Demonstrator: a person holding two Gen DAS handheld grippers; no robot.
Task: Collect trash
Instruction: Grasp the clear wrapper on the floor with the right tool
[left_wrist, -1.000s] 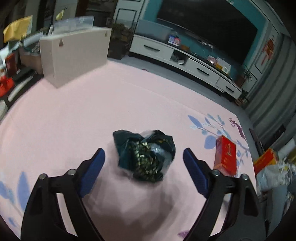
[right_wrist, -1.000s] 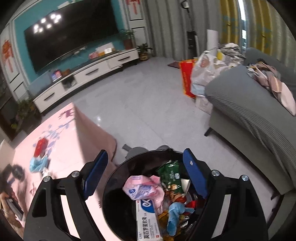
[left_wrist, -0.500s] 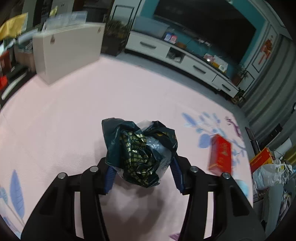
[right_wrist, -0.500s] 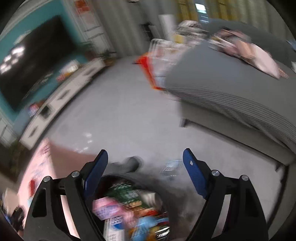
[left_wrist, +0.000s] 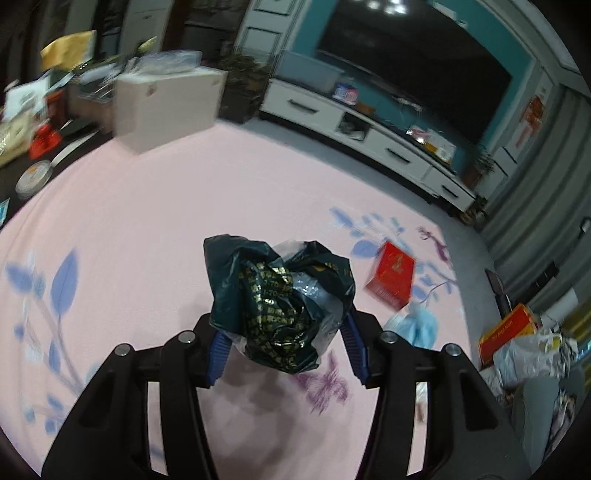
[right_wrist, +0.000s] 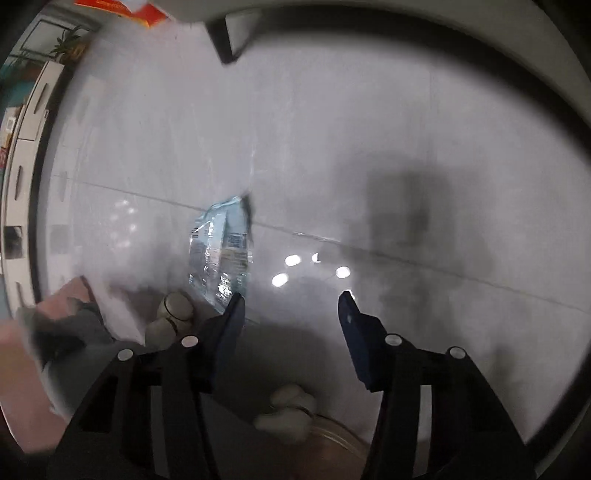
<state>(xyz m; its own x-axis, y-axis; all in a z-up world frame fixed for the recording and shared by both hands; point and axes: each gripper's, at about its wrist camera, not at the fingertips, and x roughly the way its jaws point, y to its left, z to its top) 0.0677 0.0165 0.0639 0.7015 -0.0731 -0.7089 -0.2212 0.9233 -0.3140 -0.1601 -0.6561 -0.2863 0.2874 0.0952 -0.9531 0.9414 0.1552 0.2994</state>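
Observation:
My left gripper (left_wrist: 284, 350) is shut on a crumpled dark green plastic bag (left_wrist: 277, 295) with gold print and some clear film, held a little above the pink tablecloth (left_wrist: 166, 221). A red box (left_wrist: 391, 275) and a light blue crumpled wrapper (left_wrist: 415, 326) lie on the cloth to the right. My right gripper (right_wrist: 291, 314) is open and empty, pointing down at the grey tiled floor. A light blue packet (right_wrist: 221, 251) lies on the floor just ahead and left of its fingers. The trash bin is out of view.
A beige box (left_wrist: 166, 107) stands at the table's far left with clutter behind it. A white TV cabinet (left_wrist: 369, 144) runs along the back wall. A sofa leg (right_wrist: 229, 33) and pale slippers (right_wrist: 173, 317) are near the right gripper.
My left gripper closed on the dark green bag and lifted it off the cloth. My right gripper swung away from the trash bin down toward the floor and the blue packet.

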